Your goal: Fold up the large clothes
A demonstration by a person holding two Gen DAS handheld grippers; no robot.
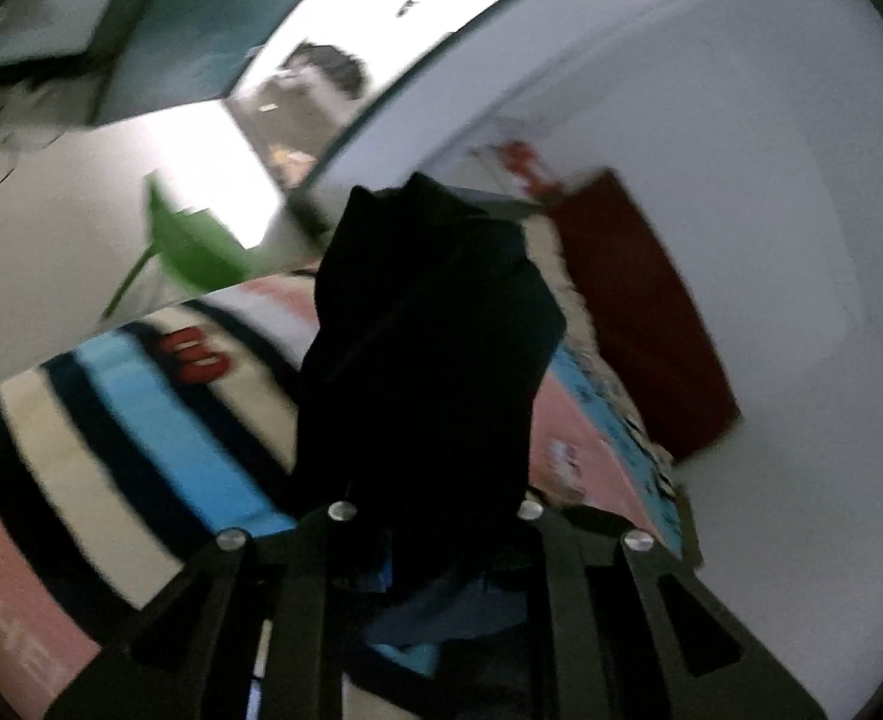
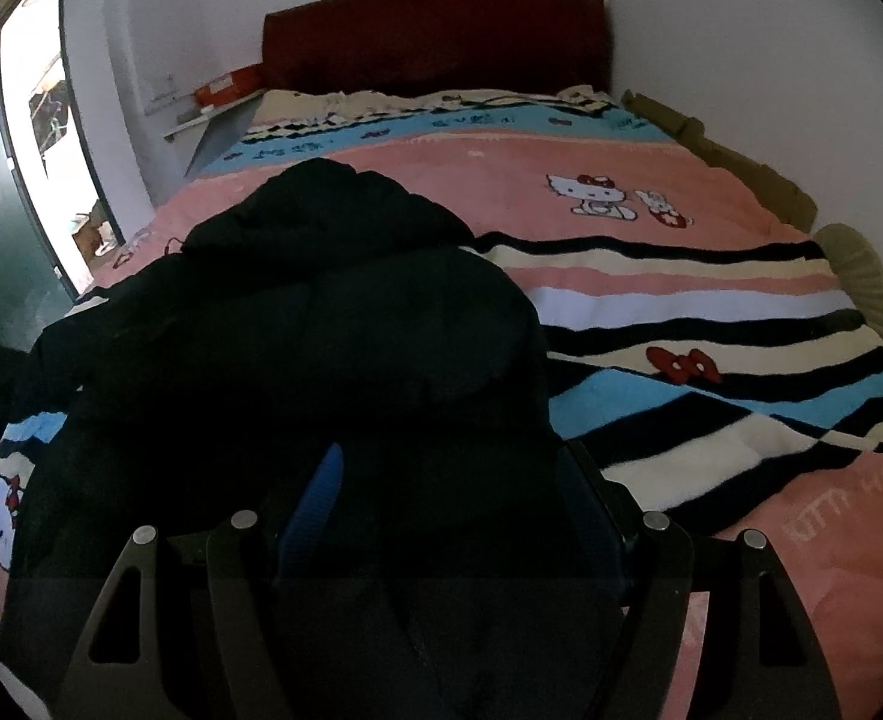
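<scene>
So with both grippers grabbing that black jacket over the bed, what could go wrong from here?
1. The left gripper holds only a bunched part of the black jacket, and that view is blurred by motion, so the cloth could slip out.
2. In the right wrist view the jacket lies heaped on the blanket; a fold may come out lumpy.
3. Fabric covers the right gripper, so its grip cannot be checked.
</scene>
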